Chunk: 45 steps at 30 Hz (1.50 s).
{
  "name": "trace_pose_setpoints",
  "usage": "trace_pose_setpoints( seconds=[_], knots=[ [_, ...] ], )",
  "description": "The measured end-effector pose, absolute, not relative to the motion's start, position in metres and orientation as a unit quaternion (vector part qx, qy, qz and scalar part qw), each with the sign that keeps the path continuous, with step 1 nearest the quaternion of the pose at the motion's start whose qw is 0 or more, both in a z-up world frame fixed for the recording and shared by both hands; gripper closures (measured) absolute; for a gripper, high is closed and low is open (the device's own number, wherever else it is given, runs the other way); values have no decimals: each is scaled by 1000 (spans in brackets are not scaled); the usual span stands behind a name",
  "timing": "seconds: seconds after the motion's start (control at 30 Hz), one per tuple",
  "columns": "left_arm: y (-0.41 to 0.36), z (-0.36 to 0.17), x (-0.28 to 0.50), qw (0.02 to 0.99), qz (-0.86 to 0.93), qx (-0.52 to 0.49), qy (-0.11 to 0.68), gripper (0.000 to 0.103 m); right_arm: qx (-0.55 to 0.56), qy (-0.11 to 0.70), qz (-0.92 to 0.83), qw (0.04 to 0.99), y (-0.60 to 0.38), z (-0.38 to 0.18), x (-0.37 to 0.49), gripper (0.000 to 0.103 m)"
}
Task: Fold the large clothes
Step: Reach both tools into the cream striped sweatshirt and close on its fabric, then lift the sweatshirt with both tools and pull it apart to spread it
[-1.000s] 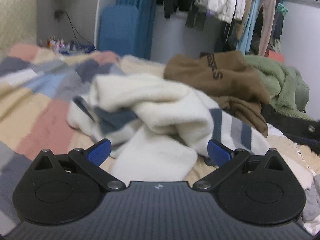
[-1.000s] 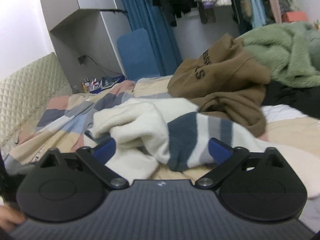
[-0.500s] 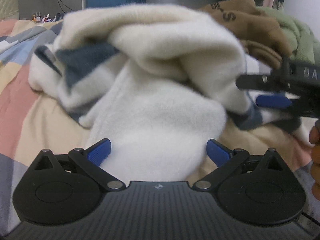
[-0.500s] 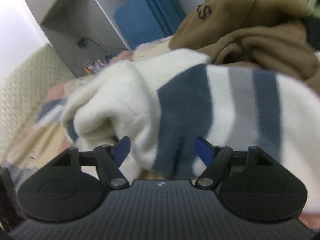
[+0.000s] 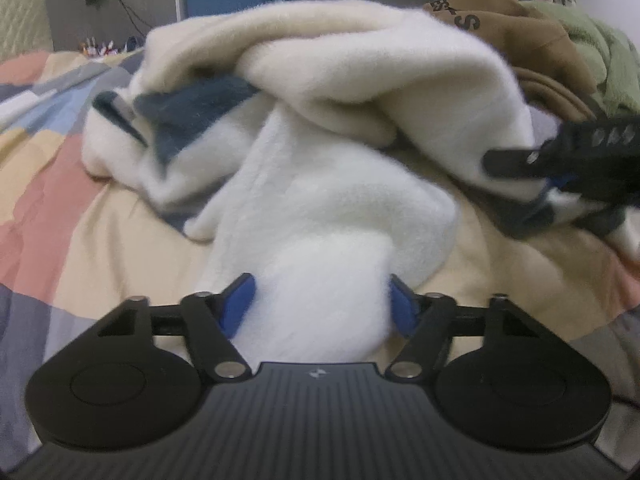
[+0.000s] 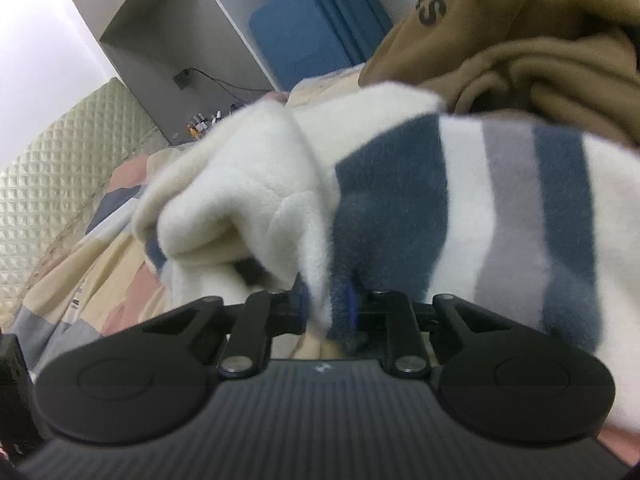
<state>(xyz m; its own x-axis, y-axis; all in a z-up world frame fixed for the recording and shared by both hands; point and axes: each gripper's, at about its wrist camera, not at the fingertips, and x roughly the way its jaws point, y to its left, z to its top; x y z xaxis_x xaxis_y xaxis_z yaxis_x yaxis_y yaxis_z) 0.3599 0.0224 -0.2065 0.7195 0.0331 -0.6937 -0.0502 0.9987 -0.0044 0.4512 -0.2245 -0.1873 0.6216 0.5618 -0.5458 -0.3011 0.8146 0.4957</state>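
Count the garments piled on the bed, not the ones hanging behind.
3 visible: the cream striped fleece in front, with both tools at it; the brown hoodie behind it to the right; the green fleece at far right. Others may lie hidden beneath or beyond the frame.

Right gripper (image 6: 329, 303) closing, fingers (image 6: 351, 300) pinching striped fleece garment (image 6: 460, 208); brown hoodie (image 6: 520, 40) behind.

A brown hoodie (image 5: 520, 36) and a green fleece (image 5: 600, 60) are heaped at the bed's far right; a patchwork quilt (image 5: 52, 184) covers the bed.
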Motion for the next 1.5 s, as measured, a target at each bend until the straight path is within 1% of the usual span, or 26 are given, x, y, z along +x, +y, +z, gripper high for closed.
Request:
trace_pose_setpoints(
  seconds=[0.07,0.1,0.17,0.23,0.27,0.4,0.5,0.83,0.97,1.07,1.17,1.3,1.4,1.5],
  knots=[
    [23,-204,353,928,27,-12,372,48,171,345,237,892,-225,-178,444,83],
    [25,-202,350,928,27,-15,371,53,169,336,234,897,-228,-173,440,84],
    [30,-196,343,929,32,-26,368,71,164,317,221,908,-234,-158,429,84],
    [38,-190,335,929,41,-37,366,79,160,300,202,918,-247,-145,419,84],
    [42,-188,330,929,48,-42,365,80,159,290,192,924,-253,-137,414,84],
    [66,-181,316,929,72,-68,358,83,164,271,173,933,-274,-122,398,85],
    [91,-166,302,931,103,-102,335,84,155,264,161,938,-281,-114,384,85],
    [174,-91,236,931,247,-178,200,84,147,211,147,955,-309,-70,335,85],
    [203,-80,227,920,287,-202,173,84,163,185,156,956,-329,-52,318,85],
    [221,-79,244,917,295,-193,188,84,175,195,143,955,-345,-50,316,85],
    [231,-84,269,913,303,-181,206,84,194,237,104,946,-361,-66,331,85],
    [254,-128,317,894,322,-171,258,84,214,323,37,921,-376,-107,366,84],
    [271,-161,342,875,315,-199,309,84,251,352,11,902,-389,-140,386,84],
    [272,-174,356,873,327,-169,321,84,271,373,-6,887,-394,-165,399,83]
  ],
)
